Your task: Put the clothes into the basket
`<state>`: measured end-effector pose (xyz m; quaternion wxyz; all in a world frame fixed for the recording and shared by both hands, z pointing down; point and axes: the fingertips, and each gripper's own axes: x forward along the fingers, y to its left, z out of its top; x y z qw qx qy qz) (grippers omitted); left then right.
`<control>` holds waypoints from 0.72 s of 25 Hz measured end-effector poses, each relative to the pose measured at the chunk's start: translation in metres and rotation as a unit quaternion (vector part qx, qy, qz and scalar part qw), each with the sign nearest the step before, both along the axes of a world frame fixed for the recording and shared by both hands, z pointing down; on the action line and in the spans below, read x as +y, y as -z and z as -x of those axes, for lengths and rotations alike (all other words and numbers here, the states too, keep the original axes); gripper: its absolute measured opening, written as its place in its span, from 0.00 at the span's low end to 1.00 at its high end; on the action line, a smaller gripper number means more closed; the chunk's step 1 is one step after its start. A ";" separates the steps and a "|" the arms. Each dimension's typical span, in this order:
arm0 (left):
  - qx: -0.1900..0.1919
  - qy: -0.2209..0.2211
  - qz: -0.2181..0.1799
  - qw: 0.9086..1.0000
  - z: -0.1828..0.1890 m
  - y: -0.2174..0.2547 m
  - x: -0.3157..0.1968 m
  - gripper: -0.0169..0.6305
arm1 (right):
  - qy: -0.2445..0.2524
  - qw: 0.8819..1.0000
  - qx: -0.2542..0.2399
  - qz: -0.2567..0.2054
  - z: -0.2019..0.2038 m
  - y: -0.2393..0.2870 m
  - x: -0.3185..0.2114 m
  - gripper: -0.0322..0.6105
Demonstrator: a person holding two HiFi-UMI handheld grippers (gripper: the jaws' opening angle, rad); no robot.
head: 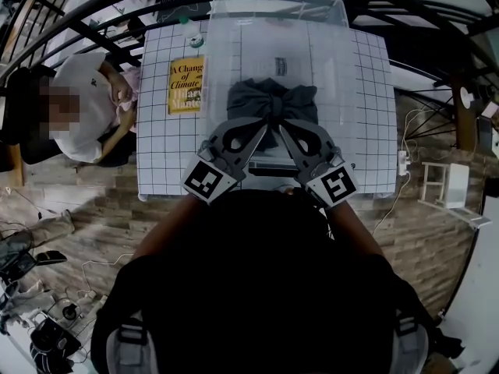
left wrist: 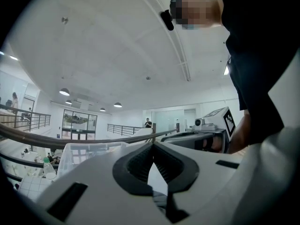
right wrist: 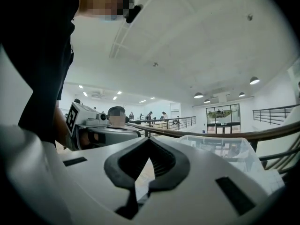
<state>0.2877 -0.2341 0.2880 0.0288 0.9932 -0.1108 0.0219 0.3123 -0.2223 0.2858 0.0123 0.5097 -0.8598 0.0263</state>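
Bright, even indoor light falls from round ceiling lamps point(left wrist: 64, 92) and a far glazed wall point(right wrist: 223, 114); shadows are faint. In the head view the person's dark top point(head: 257, 287) sinks to black without detail. All views bulge fisheye-style, with black corners. The left gripper point(left wrist: 153, 145) and right gripper point(right wrist: 149, 140) look soft up close.

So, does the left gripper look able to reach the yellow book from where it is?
Probably yes: the yellow book lies uncovered on the table, off to the left of the left gripper, with nothing standing between them.
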 end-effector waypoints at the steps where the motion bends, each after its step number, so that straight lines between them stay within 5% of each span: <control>1: 0.000 -0.001 -0.001 1.000 0.000 0.000 0.000 0.03 | 0.000 1.000 0.000 0.000 0.000 0.000 0.000 0.07; 18: -0.001 0.004 0.001 1.000 0.003 -0.003 0.003 0.03 | 0.007 1.000 0.003 0.004 0.000 -0.001 0.006 0.07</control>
